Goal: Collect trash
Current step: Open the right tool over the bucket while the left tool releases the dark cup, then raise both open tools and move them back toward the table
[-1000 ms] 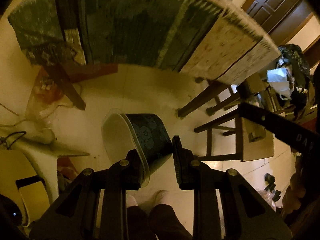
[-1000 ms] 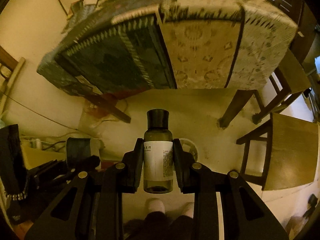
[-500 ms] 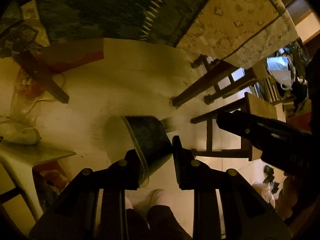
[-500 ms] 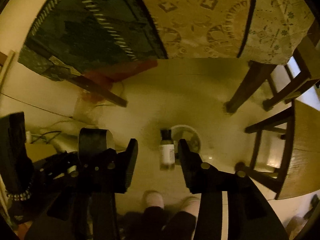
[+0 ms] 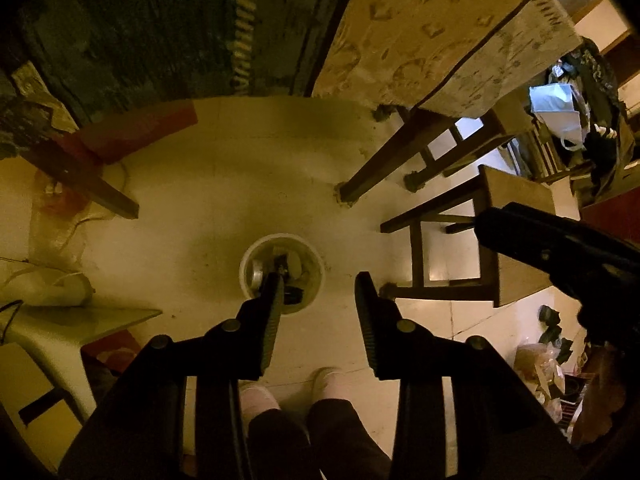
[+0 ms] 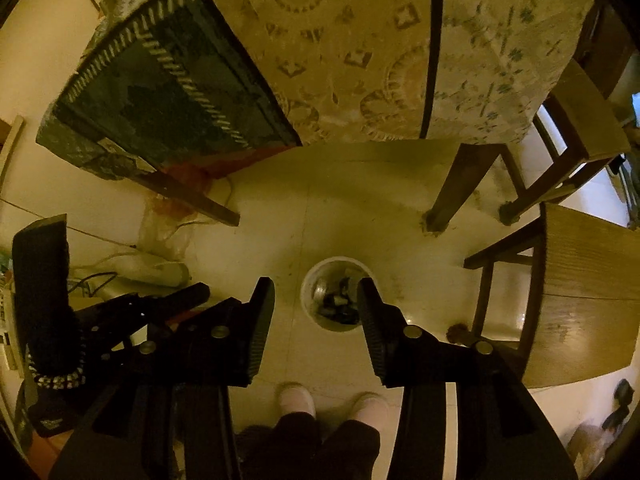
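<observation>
Nearest are the person's 2 feet in pale slippers (image 5: pixel 288 390) on the cream floor (image 5: pixel 224 200). Above them the left gripper (image 5: pixel 318 288) hangs with its jaws spread wide and nothing between them; the right gripper (image 6: pixel 316 296) is likewise wide apart and empty. Just beyond the fingertips, down on the floor, stands a small white bin (image 6: pixel 310 280), its rim round and pale. Inside lie several dark pieces and something shiny and metallic, too dim to name. Farther off rise the cloth-covered table (image 6: pixel 360 60) and, to the right, a wooden chair (image 6: pixel 580 300).
</observation>
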Demonstrator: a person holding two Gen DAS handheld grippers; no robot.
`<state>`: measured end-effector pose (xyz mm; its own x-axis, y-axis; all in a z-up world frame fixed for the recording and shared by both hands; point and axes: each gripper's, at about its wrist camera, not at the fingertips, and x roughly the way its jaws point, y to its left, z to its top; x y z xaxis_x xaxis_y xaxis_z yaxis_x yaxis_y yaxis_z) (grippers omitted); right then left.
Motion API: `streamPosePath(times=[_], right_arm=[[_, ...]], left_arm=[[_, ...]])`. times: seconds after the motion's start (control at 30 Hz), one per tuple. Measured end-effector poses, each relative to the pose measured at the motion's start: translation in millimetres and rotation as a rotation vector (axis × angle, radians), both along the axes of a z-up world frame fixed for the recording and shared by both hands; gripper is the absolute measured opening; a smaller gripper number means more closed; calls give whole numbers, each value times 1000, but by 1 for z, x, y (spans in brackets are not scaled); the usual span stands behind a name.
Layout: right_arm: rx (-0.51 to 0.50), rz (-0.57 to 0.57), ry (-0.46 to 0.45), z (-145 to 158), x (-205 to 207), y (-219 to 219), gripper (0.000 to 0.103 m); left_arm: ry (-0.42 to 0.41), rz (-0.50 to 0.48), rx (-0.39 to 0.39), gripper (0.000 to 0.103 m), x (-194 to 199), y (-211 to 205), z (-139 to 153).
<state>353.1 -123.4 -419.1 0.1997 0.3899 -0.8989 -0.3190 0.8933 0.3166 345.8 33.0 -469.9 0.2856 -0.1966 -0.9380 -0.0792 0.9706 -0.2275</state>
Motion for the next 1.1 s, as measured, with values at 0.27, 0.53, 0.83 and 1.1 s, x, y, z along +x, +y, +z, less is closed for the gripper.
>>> streamPosePath(times=[0.27,0.53,0.83,1.1], right_arm=[[9,-2,-59,70,-20,-5,39],[7,-9,-189,165,-50,-7,39],[9,-59,-366,265,-94,-7,51],[-9,-134,-557,334,-135,3,75]], left_arm=[[-91,13,27,35,-22,6,85],[-259,25,54,35,-53,19,204],[-473,-16,98,58,-93,31,327],[-669,-27,145,87,-133,49,403]])
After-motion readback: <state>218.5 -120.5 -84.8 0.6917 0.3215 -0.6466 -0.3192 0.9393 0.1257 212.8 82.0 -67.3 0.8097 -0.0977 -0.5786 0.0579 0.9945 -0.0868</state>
